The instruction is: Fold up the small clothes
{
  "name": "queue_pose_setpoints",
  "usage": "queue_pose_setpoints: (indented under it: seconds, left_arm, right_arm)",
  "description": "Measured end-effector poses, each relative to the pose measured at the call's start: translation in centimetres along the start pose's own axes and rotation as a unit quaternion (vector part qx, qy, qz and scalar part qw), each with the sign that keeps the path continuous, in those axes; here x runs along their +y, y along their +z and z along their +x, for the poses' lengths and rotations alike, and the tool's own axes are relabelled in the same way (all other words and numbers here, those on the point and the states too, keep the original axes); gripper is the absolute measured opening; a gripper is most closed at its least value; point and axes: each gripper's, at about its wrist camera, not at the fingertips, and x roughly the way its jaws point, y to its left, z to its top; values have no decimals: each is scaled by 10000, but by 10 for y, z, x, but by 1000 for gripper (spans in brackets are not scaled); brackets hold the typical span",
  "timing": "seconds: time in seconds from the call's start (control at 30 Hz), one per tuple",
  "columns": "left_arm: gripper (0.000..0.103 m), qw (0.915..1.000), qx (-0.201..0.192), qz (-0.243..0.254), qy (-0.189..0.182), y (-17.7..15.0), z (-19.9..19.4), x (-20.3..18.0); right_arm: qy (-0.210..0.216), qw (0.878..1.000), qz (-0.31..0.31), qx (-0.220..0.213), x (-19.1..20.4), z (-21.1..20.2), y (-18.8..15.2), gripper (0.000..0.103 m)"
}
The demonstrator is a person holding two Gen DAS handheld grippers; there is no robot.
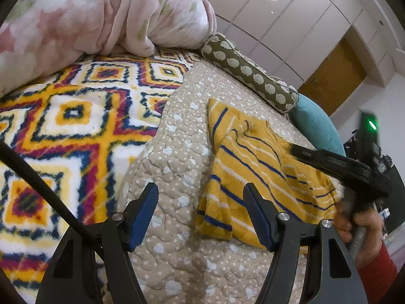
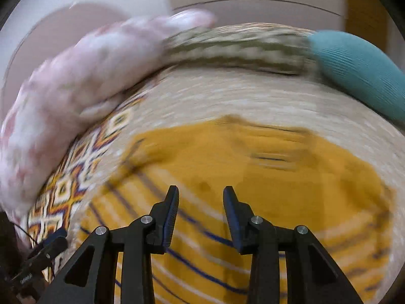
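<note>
A small yellow garment (image 1: 253, 167) with blue and white stripes lies partly folded on the beige quilted bed cover (image 1: 177, 139). My left gripper (image 1: 200, 190) is open and empty, low over the cover at the garment's left edge. My right gripper (image 2: 201, 192) is open and empty, just above the garment (image 2: 253, 172); this view is blurred by motion. In the left wrist view the right gripper (image 1: 298, 149) reaches over the garment's right side, held by a hand in a red sleeve.
A patterned fleece blanket (image 1: 63, 126) covers the bed's left part. A pink quilt (image 1: 88, 17) is heaped at the back. An olive bolster (image 1: 248, 73) and a teal cushion (image 1: 316, 126) lie along the far edge. White wardrobe doors (image 1: 291, 25) stand beyond.
</note>
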Motion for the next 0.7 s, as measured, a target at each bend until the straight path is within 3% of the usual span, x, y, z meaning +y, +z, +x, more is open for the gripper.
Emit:
queue_pose_setpoints:
  seconds: [0.07, 0.13, 0.2, 0.33, 0.47, 0.63, 0.7]
  left_arm:
    - [68, 10000, 29, 74, -13, 0, 1, -2]
    - [68, 9999, 39, 161, -24, 0, 1, -4]
    - [68, 9997, -16, 232, -6, 1, 0, -4]
    - [68, 9998, -137, 104, 41, 6, -5, 7]
    - [68, 9988, -385, -280, 147, 14, -16, 27]
    - [70, 9949, -581, -776, 268, 19, -25, 50]
    - [71, 9939, -610, -875, 294, 20, -26, 54]
  right_arm:
    - [171, 9981, -441, 407, 33, 34, 6, 40]
    - [-17, 9943, -779, 730, 60, 71, 11, 41]
    - [-316, 9919, -967, 757, 78, 91, 21, 51]
    - [-786, 9874, -1092, 828, 94, 111, 44, 58]
    - [-595, 9954, -693, 292, 85, 68, 56, 58]
    - [52, 9955, -943, 104, 105, 5, 9, 58]
    - [422, 9925, -1132, 212, 116, -8, -16, 38]
